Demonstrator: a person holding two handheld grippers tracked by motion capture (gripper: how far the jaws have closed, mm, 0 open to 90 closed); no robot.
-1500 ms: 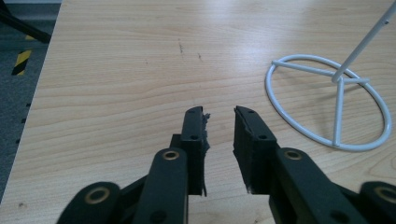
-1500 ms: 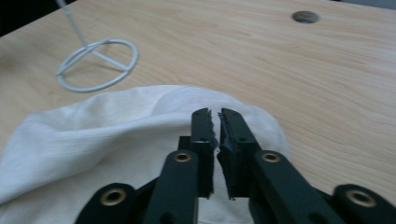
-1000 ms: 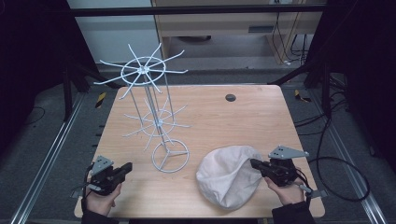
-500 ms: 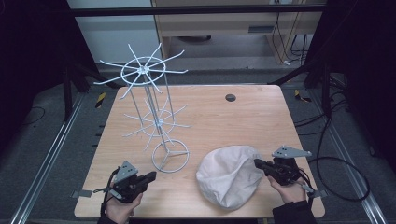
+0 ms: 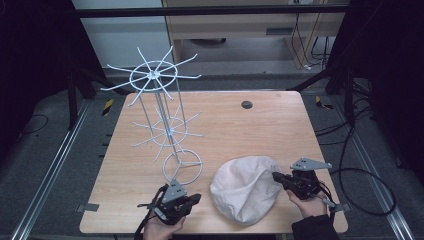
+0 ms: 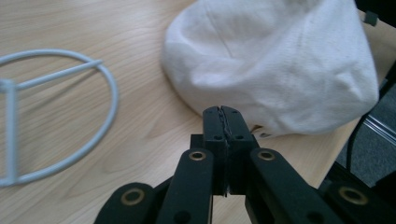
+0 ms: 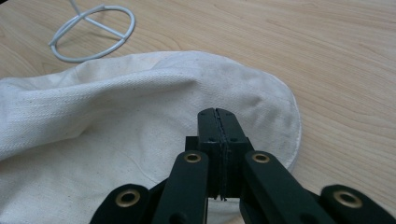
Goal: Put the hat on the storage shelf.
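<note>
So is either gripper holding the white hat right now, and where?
Neither. Both the left gripper and right gripper are shut on nothing; the hat lies free.

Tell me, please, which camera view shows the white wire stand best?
The high view: the white wire stand shows whole, from spoked top to ring base. The left gripper view catches part of its base ring, and the right gripper view most of that ring.

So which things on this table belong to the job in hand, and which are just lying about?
In the job: white fabric cap; white wire hat stand; left tool; right tool.
Lying about: small dark round disc; cables on the floor.
</note>
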